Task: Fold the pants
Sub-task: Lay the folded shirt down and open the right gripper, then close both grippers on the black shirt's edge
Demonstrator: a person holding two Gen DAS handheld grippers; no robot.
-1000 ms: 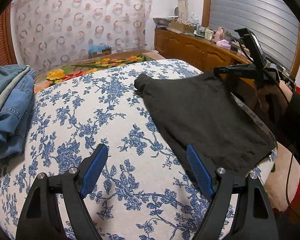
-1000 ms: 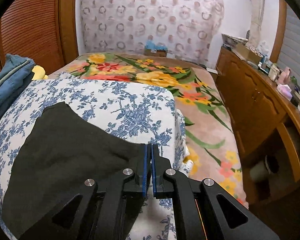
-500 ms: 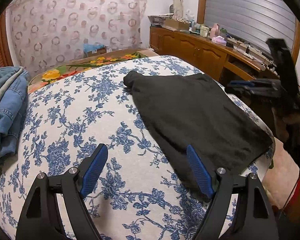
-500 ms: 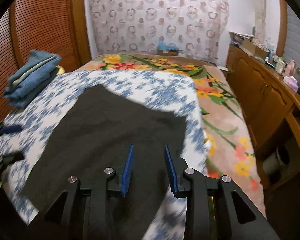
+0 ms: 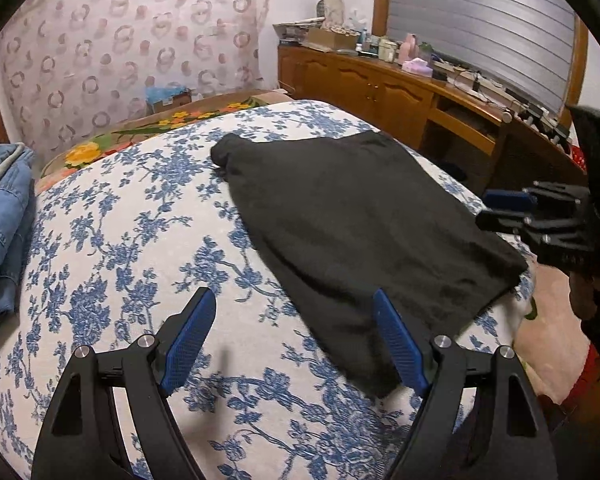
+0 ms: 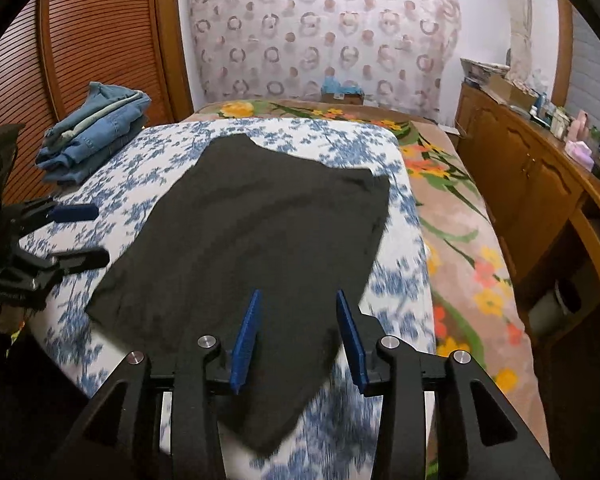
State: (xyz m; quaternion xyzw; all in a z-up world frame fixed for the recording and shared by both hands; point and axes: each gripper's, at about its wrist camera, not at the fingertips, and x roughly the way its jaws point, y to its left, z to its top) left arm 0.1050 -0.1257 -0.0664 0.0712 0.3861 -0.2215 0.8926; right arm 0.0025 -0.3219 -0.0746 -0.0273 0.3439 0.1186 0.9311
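- Your right gripper (image 6: 298,336) hangs over the near edge of the black pants (image 6: 260,232); its jaws have just been opening, released, cloth below them, nothing pinched.
- Your left gripper (image 5: 294,338) stands with jaws wide and empty, the pants' near corner just inside its right jaw.
- Ahead of both jaws, the pants lie flat on the blue-flowered bed cover (image 5: 112,248).
- Farther out, left of your left jaws, folded jeans (image 5: 0,216) sit stacked.
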